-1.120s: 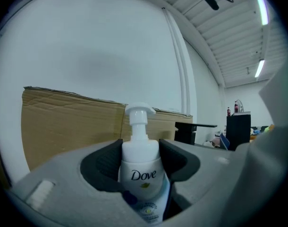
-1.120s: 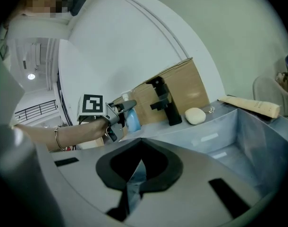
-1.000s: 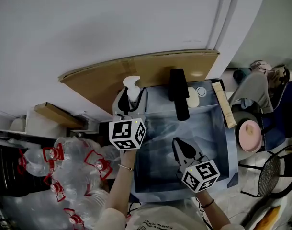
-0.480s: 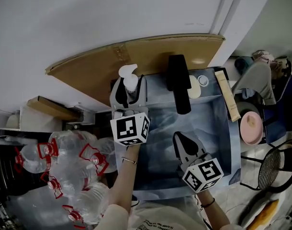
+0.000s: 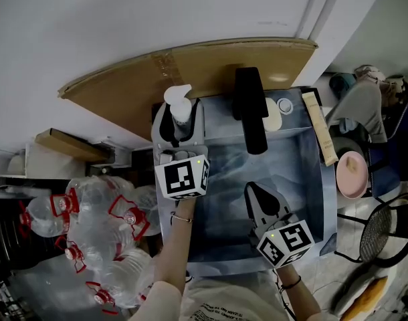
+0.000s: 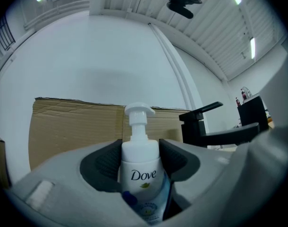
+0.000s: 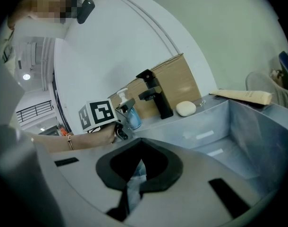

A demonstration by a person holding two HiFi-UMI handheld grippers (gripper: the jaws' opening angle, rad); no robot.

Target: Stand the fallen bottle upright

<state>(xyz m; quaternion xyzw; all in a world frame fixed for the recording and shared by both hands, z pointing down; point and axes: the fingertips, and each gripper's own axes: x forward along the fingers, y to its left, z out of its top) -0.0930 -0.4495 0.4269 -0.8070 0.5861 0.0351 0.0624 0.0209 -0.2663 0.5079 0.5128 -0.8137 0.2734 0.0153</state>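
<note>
A white Dove pump bottle (image 6: 140,174) stands upright between the dark pads of my left gripper (image 6: 140,157), which is shut on its body. In the head view this bottle (image 5: 179,109) is at the back left corner of the grey sink (image 5: 294,179), with the left gripper (image 5: 180,124) around it. My right gripper (image 5: 252,191) hangs over the sink basin near its front. Its jaws meet at the tips with nothing held, as the right gripper view (image 7: 139,181) also shows. In that view the bottle (image 7: 130,117) is seen beyond the left hand.
A black faucet (image 5: 249,112) and a white soap bar (image 5: 271,120) sit on the sink's back ledge. A cardboard sheet (image 5: 211,59) leans on the wall behind. A long tan box (image 5: 319,136) lies on the right rim. Several clear water bottles (image 5: 97,239) are piled at the left.
The left gripper has rolled a little with the pump bottle still in it and stayed at the sink's back left corner. The right gripper has hardly moved.
</note>
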